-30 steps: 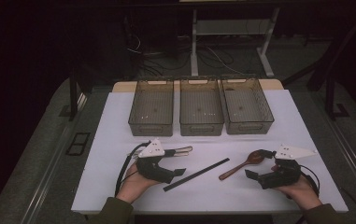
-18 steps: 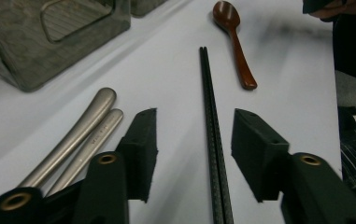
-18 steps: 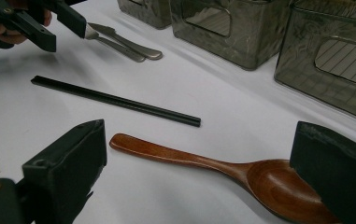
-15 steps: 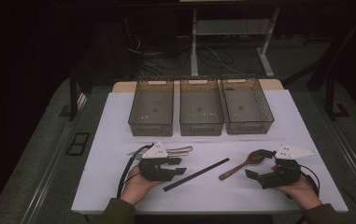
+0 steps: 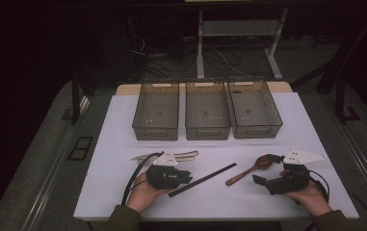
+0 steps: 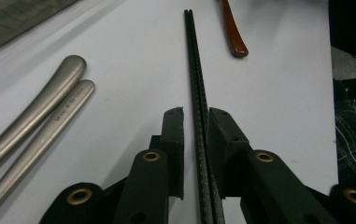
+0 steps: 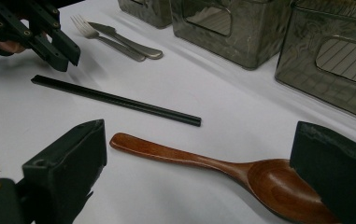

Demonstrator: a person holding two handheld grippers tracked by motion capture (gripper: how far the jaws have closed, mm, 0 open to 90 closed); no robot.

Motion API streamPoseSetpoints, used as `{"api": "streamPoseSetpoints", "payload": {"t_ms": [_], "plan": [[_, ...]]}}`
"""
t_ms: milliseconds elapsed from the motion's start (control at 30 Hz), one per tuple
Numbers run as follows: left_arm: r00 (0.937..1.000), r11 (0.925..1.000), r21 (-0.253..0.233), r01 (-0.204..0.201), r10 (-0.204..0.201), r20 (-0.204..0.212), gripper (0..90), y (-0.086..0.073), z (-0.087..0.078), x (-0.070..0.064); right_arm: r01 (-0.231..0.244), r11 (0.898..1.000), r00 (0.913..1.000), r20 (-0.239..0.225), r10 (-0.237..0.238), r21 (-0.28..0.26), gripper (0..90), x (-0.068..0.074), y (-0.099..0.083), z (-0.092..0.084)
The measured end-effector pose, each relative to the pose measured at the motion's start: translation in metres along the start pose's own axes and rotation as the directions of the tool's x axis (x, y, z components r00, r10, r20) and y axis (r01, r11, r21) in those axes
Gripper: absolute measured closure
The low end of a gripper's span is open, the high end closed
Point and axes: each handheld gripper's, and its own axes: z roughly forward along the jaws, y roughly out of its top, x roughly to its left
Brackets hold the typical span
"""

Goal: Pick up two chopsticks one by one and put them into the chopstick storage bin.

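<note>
We see the left gripper (image 5: 185,176) low on the white table (image 5: 123,130), at about 7 o'clock in the high view, with a hand (image 5: 145,192) behind it. Its jaws have just been closing, and in the left gripper view the 2 black chopsticks (image 6: 197,107) run straight between them toward 12 o'clock. The jaws stand narrow, close on both sides of the pair, yet we cannot tell whether the pads press on it. In the high view the chopsticks (image 5: 203,179) lie slanted from the gripper toward 2 o'clock.

The right gripper (image 5: 263,182) rests at about 4 o'clock, its jaws spread wide. In the right gripper view the wooden spoon (image 7: 222,170) lies between them, bowl toward the right jaw, handle pointing to 9 o'clock, with neither jaw pressing on it.

A fork (image 7: 102,37) and a knife (image 7: 129,38) lie side by side just beyond the left gripper, at its 12 o'clock in the high view. 3 clear bins (image 5: 207,130) stand in a row farther back, at 12 o'clock on the table.
</note>
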Motion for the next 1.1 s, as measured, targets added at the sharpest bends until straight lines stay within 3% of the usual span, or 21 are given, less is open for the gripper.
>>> {"api": "streamPoseSetpoints", "payload": {"t_ms": [600,1100], "plan": [[0.9998,0.9985,0.053,-0.011,0.011,0.014,79.5,-0.003,0.008,-0.003,0.0,1.0,1.0,0.002,0.0,0.001,3.3,0.0,0.0,0.0],[0.9998,0.997,0.076,-0.016,0.016,-0.009,79.6,-0.004,0.011,-0.003,-0.001,1.0,1.0,0.003,0.001,0.0,3.3,-0.001,0.0,0.0]]}}
